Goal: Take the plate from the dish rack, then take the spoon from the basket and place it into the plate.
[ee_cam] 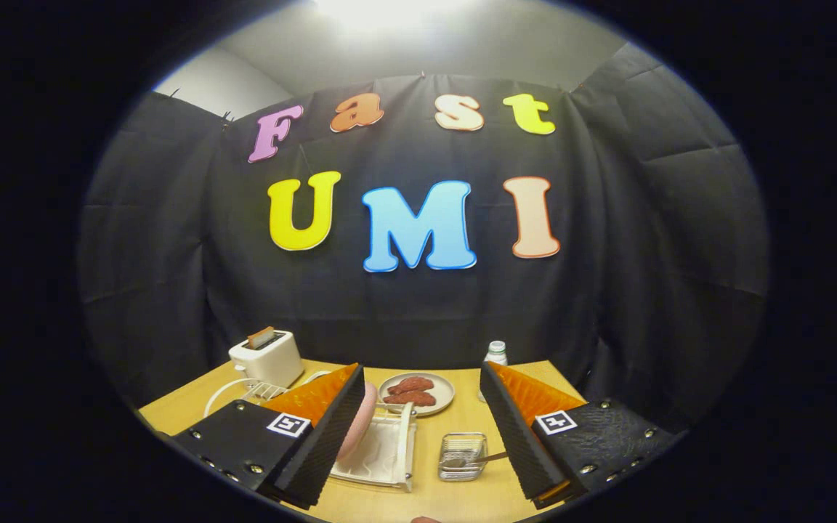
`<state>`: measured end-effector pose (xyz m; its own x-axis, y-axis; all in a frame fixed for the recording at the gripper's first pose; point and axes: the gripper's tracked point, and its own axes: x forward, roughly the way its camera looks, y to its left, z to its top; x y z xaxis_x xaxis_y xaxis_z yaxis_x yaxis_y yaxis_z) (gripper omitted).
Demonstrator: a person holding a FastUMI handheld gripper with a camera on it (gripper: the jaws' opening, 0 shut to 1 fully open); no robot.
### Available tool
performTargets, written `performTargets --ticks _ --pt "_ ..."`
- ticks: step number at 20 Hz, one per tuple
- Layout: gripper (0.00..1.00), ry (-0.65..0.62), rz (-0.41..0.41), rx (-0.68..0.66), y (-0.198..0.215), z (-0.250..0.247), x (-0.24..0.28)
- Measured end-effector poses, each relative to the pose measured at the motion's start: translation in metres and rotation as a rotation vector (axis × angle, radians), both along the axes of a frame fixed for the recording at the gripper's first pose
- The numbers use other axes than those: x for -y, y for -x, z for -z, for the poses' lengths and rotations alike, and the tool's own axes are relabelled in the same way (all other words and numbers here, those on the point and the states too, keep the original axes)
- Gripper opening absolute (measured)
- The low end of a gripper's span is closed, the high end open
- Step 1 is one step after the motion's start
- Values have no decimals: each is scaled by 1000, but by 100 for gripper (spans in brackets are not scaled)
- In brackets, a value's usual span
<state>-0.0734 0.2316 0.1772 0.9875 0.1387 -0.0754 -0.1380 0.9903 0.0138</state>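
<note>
Claw (pixel 422 428) wide open, empty, held above table (pixel 462 501), fingers spread either side of rack and basket.

Pink plate (pixel 360 420) stands on edge in white dish rack (pixel 382 454), just beside left finger's inner pad (pixel 335 428). Step in hand, as judged: plate pickup.

Advice: shift left, straddle plate rim, close on upper edge, lift straight up clear of rack.

Spoon (pixel 473 460) lies in small clear basket (pixel 462 456), handle toward right finger.

Beyond: plate with sausages (pixel 437 383), toaster (pixel 268 357), small bottle (pixel 495 354).
</note>
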Motion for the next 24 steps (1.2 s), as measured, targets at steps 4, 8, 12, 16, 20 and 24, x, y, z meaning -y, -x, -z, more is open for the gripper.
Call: performTargets --ticks 4,8,12,16,20,24 --pt "97 1 -51 -154 -20 15 -27" --pt "97 8 -108 -375 -32 45 -52" --pt "97 38 -131 -502 -46 54 -66" --pt "97 -4 -119 -646 -60 67 -75" --pt "97 1 -67 -745 -77 76 -76" --pt "97 44 -10 -842 -97 93 -75"
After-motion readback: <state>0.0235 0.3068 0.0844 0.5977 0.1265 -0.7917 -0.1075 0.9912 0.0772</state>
